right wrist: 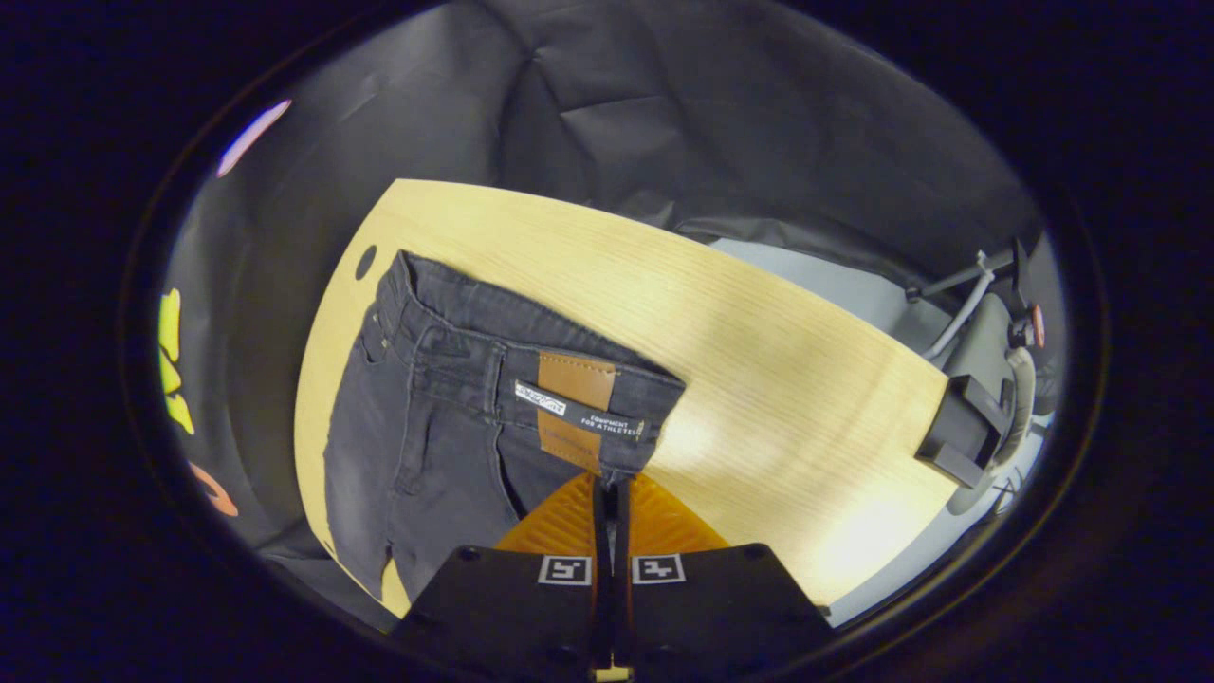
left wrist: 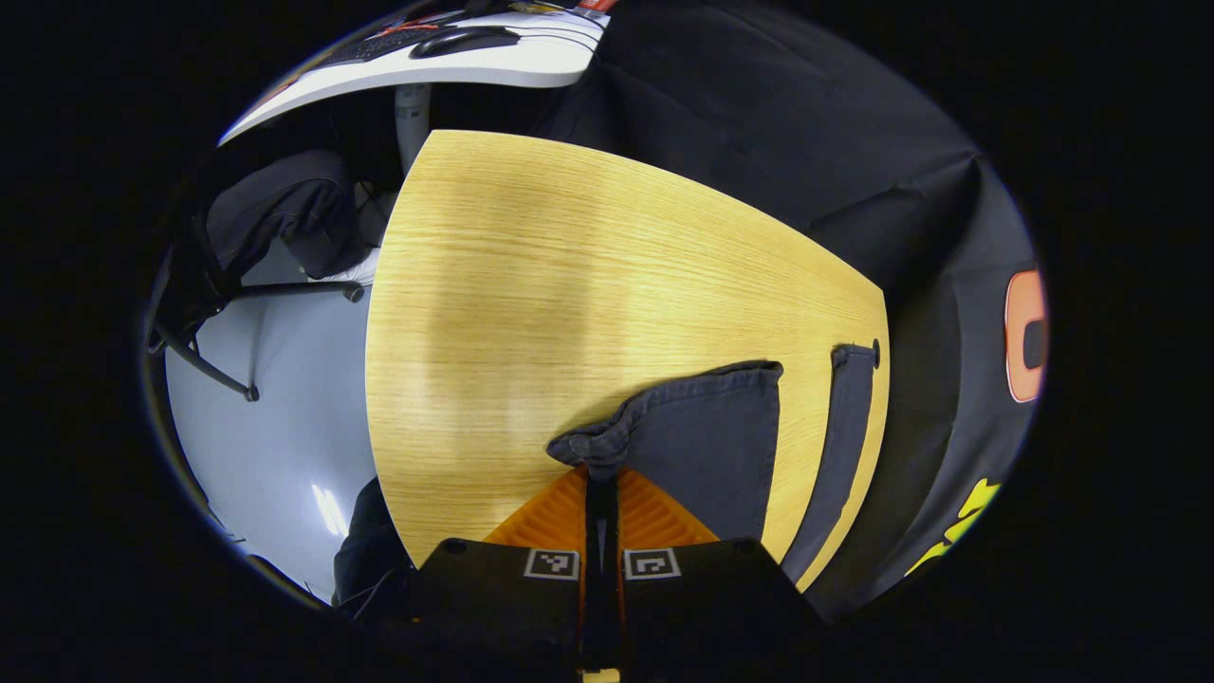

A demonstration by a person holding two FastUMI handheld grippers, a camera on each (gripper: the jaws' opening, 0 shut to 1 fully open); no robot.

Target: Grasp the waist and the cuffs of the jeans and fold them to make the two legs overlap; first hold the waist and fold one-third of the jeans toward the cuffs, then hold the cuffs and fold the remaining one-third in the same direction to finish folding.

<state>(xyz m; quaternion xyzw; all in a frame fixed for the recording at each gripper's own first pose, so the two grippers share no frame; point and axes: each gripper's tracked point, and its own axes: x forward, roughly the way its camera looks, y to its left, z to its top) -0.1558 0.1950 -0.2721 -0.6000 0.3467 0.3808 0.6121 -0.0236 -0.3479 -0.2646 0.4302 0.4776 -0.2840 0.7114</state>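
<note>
Along the bench edge lie the jeans; left tongs pinch a cuff, right tongs pinch the waist: lift both evenly, carry leg onto leg

**Wood, denim and leather**

The surface is pale wood with fine, straight grain and a smooth, satin sheen. The jeans are dark denim, matt and slightly faded, with stitched seams; a smooth tan leather-look patch sits at the waist. The fingers show ribbed, matt faces. The floor is smooth and glossy.
</note>
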